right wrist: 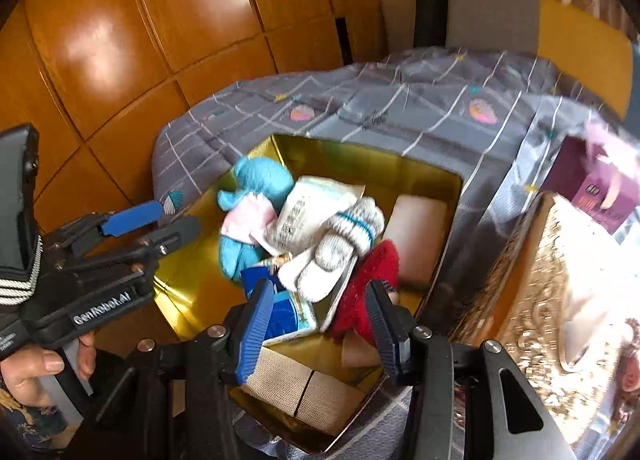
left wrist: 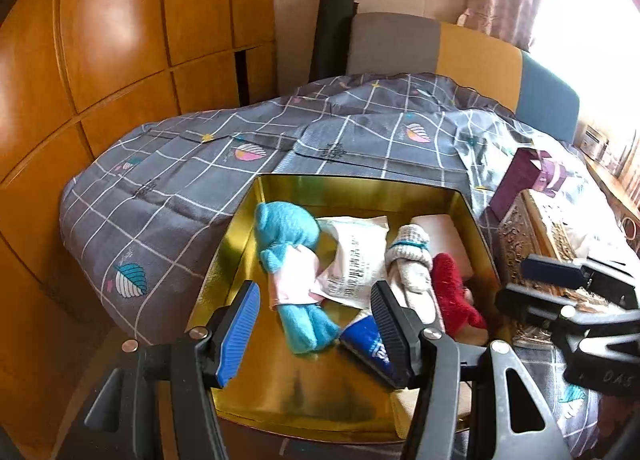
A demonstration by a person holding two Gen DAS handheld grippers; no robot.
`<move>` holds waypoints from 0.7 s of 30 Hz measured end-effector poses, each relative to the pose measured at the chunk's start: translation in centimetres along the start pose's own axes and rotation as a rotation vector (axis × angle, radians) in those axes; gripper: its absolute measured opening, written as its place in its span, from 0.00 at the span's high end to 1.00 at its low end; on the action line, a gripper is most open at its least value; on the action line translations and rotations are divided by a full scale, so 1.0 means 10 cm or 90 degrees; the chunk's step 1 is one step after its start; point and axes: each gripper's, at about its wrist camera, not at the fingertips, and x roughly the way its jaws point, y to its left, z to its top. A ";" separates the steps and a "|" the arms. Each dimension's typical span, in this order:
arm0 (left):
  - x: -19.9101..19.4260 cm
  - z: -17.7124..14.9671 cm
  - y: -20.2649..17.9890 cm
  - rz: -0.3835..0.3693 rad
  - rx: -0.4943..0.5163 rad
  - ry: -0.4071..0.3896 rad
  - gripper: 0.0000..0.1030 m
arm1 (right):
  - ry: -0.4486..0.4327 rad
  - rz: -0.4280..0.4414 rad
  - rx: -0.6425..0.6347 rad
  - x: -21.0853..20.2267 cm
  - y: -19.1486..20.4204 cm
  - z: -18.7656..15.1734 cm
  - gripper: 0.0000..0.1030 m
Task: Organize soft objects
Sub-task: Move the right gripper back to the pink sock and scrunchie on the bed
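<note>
My left gripper (left wrist: 316, 330): jaws spread wide, holding nothing, hanging over the near half of the gold box (left wrist: 240, 228).
My right gripper (right wrist: 318, 324): also wide and empty, over the box's near right corner; from the left wrist view it shows at 3 o'clock.
Where the soft things are: all inside the box. The blue plush (left wrist: 290, 256) lies at about 10 o'clock of the box's middle, the white sock bundle (left wrist: 410, 256) at 2 o'clock, the red sock (left wrist: 452, 292) touching it at 3 o'clock.
Plush axis: long axis runs from 11 to 5 o'clock, head toward 11, legs toward me.
Sock bundle axis: roughly 12 to 6, rolled cuff at the far end.
Risk, tangling: I judge a closing jaw could catch the white packet (left wrist: 356, 260) tucked under the plush and sock.
Risk, collision: my two grippers sit near each other; reaching across could knock them together.
Risk, box: pushing on its wall may slide it on the quilt (left wrist: 168, 180).
</note>
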 end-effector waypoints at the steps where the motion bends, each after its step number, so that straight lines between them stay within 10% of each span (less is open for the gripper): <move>1: -0.01 0.00 -0.03 -0.001 0.004 0.000 0.43 | -0.009 -0.008 0.000 -0.05 0.00 0.00 0.50; 21: -0.10 -0.01 -0.43 -0.028 0.064 -0.003 0.43 | -0.120 -0.153 0.146 -1.02 -1.00 -0.27 0.36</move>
